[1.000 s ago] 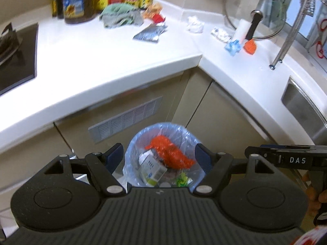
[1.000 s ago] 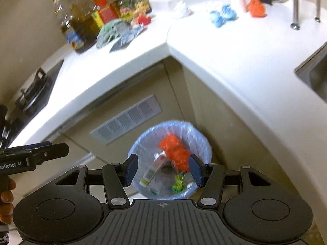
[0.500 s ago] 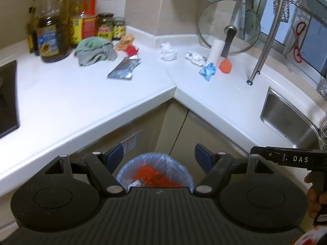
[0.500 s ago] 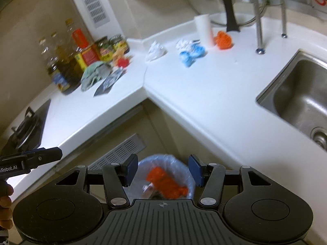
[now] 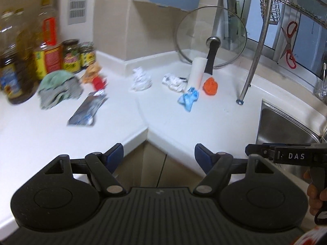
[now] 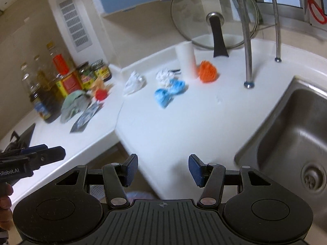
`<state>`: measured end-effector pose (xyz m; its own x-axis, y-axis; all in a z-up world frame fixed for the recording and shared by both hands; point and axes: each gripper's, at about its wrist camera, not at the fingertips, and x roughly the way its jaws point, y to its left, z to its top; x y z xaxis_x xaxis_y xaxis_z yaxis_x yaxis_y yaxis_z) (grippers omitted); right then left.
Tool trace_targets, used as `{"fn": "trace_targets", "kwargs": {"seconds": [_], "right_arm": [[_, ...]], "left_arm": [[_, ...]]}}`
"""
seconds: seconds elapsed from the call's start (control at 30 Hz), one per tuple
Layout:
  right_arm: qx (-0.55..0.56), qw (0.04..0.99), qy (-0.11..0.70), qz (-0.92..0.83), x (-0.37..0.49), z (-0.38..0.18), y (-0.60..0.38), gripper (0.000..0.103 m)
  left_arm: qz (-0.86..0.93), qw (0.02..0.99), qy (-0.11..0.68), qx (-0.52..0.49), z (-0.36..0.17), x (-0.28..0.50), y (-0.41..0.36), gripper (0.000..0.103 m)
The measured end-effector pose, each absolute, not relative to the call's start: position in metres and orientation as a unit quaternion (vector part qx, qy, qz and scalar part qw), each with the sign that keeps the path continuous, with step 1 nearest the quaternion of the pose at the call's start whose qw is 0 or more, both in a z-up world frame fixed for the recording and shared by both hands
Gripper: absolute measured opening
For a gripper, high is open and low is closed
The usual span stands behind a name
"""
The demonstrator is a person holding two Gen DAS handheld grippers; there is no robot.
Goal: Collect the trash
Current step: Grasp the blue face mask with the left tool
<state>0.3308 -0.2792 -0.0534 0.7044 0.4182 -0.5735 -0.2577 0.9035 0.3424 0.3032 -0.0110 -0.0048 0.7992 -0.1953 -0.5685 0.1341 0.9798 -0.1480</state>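
Trash lies on the white corner counter (image 5: 204,118): a silver foil wrapper (image 5: 87,110), a white crumpled paper (image 5: 141,79), a blue crumpled wrapper (image 5: 189,98), an orange wad (image 5: 210,86), a printed white wad (image 5: 173,82) and a red scrap (image 5: 99,82). My left gripper (image 5: 159,157) is open and empty above the counter's front corner. My right gripper (image 6: 161,170) is also open and empty, over the counter edge (image 6: 143,147) near the sink. The blue wrapper (image 6: 168,92) and orange wad (image 6: 207,71) lie well ahead of it. A sliver of the bin's blue liner (image 6: 141,195) shows below.
Oil bottles and jars (image 5: 47,61) stand at the back left beside a green-grey cloth (image 5: 58,89). A glass lid (image 5: 212,36), a white cup (image 5: 197,71) and a metal rack leg (image 5: 245,89) stand at the back. The steel sink (image 6: 290,138) lies on the right.
Both grippers have risen and tilted up from over the blue-lined bin to counter height. The bin has dropped out of the left view. The jaws keep the same gaps.
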Motion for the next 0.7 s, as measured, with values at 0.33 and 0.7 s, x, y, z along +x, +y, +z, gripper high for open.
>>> {"fn": "trace_targets", "kwargs": {"seconds": [0.33,0.7], "right_arm": [[0.117,0.923,0.318,0.183,0.412,-0.054,-0.307,0.055],[0.129,0.924,0.313,0.177,0.472,-0.064,-0.327,0.055]], "left_arm": [[-0.111,0.946,0.303,-0.024,-0.013,0.412,-0.062,0.069],[-0.116,0.937,0.331,0.008,-0.043,0.501,-0.101,0.063]]}}
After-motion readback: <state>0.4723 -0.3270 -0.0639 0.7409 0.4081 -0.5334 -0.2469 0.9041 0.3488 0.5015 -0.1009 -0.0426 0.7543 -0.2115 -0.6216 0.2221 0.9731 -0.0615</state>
